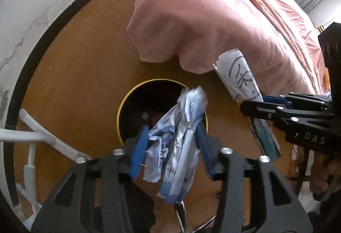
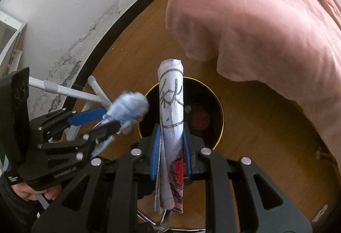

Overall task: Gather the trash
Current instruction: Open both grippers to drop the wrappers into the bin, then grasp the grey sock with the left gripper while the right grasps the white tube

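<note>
My left gripper [image 1: 171, 143] is shut on a crumpled light-blue wrapper [image 1: 177, 137] and holds it above the near rim of a round black bin with a yellow rim [image 1: 136, 103]. My right gripper [image 2: 171, 147] is shut on a rolled paper with black and red drawing [image 2: 171, 105], held above the same bin [image 2: 204, 113], which holds some trash. The right gripper and its paper [image 1: 240, 75] show at the right of the left wrist view. The left gripper and wrapper [image 2: 127, 111] show at the left of the right wrist view.
The bin stands on a wooden floor [image 1: 81, 66]. A pink blanket [image 1: 213, 15] hangs off a bed just behind it. A white wall with a dark skirting [image 2: 85, 9] lies to the left, with grey-white rack legs [image 1: 38, 137] near the bin.
</note>
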`<state>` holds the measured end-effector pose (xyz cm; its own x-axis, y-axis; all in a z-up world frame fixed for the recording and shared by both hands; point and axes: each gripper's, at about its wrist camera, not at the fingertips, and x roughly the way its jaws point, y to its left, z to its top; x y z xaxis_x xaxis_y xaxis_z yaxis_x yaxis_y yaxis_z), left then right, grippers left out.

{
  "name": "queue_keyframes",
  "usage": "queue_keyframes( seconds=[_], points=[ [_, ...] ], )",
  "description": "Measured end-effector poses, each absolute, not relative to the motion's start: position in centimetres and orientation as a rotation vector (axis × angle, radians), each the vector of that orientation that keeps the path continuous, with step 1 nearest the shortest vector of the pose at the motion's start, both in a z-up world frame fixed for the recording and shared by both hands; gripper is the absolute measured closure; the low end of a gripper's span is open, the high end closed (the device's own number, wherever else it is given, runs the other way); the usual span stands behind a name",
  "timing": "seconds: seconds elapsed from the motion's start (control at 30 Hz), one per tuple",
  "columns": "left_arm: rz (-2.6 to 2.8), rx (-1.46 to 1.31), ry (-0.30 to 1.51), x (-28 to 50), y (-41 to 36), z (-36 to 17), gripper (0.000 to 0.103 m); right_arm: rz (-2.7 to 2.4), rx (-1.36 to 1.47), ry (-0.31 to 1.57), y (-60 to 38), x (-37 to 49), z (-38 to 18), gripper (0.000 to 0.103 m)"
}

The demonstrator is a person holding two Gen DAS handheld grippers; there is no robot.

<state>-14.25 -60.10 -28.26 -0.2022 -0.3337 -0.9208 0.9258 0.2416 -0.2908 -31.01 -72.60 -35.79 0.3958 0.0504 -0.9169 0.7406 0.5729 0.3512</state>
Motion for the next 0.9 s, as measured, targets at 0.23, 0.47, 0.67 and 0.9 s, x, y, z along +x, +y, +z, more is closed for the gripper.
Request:
queue_keyframes(
  seconds=[0.23, 0.47, 0.67, 0.9],
  points=[
    [-1.296, 0.643, 1.258, -14.4, -59.4, -27.2, 0.041, -0.522, 0.876, 1.094, -72.7, -30.8, -35.8, 0.080],
    [-1.300, 0.621, 1.122, -14.2, -56.6, -21.1, 0.023, -0.512, 0.845, 1.087, -72.5, -30.5, -34.7, 0.039],
    [-1.288, 0.568, 1.024, -13.7, -52.8, -13.8, 0.018, -0.541, 0.752, 1.039, -71.1, -30.4, -30.1, 0.039],
    [-1.215, 0.470, 0.868, -11.1, -42.1, -3.5, 0.013, -0.428, 0.511, 0.890, -64.2, -25.2, -17.7, 0.034]
  ],
)
